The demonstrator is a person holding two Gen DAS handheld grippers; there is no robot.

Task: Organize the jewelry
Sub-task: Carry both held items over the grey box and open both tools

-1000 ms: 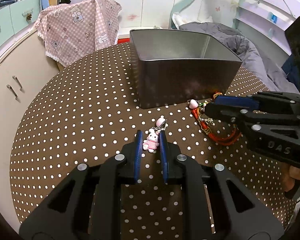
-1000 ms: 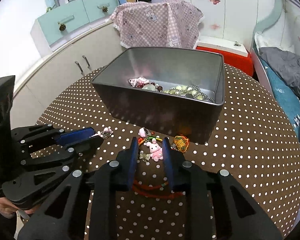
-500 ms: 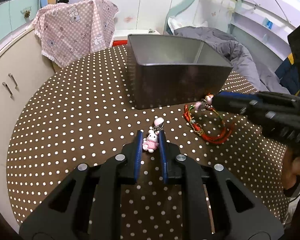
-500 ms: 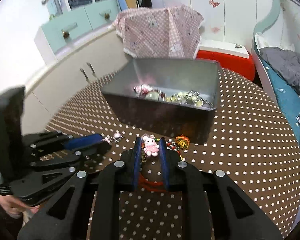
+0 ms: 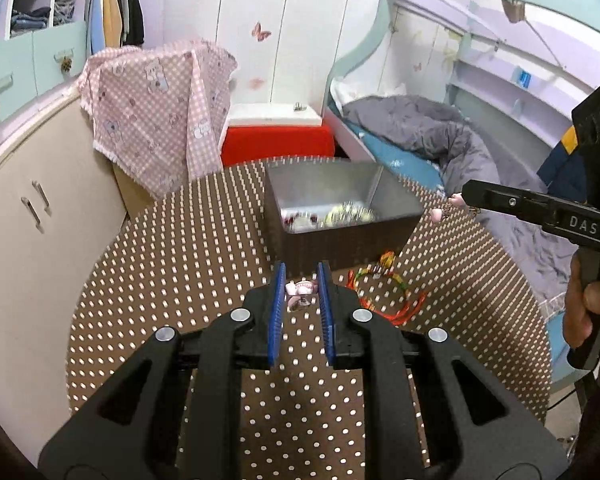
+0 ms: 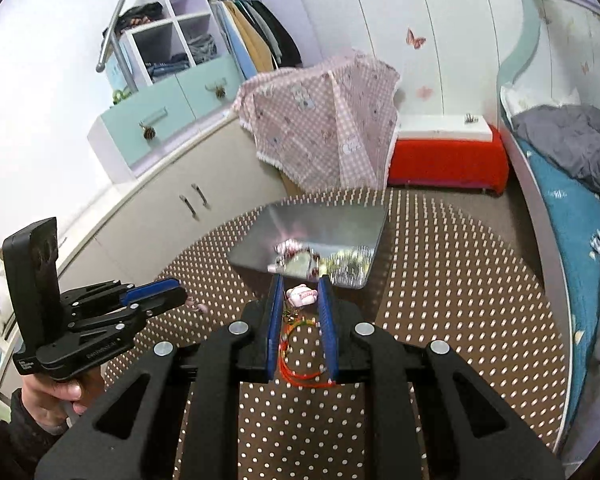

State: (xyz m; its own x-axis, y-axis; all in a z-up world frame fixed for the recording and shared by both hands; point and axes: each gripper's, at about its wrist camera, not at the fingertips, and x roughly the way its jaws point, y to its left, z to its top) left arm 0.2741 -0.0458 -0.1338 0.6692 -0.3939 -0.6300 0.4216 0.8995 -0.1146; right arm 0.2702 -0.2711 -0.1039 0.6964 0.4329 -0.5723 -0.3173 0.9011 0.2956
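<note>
The metal box (image 5: 342,216) sits toward the far side of the polka-dot counter (image 5: 172,264), and there's a blurred heap of beads and trinkets (image 6: 332,264) on its floor. The left tool (image 5: 301,285) is clamped on a small pink bunny charm (image 5: 299,291), held up off the counter just this side of the box's near wall. The right tool (image 6: 300,294) grips its own pink bunny charm (image 6: 300,296) between the blue pads, lifted in the air near the box's right corner, with a chain and a pink bead (image 5: 436,213) dangling from its tip in the left view. On the counter, just right of the left tool, lies a red cord bracelet (image 5: 392,300).
</note>
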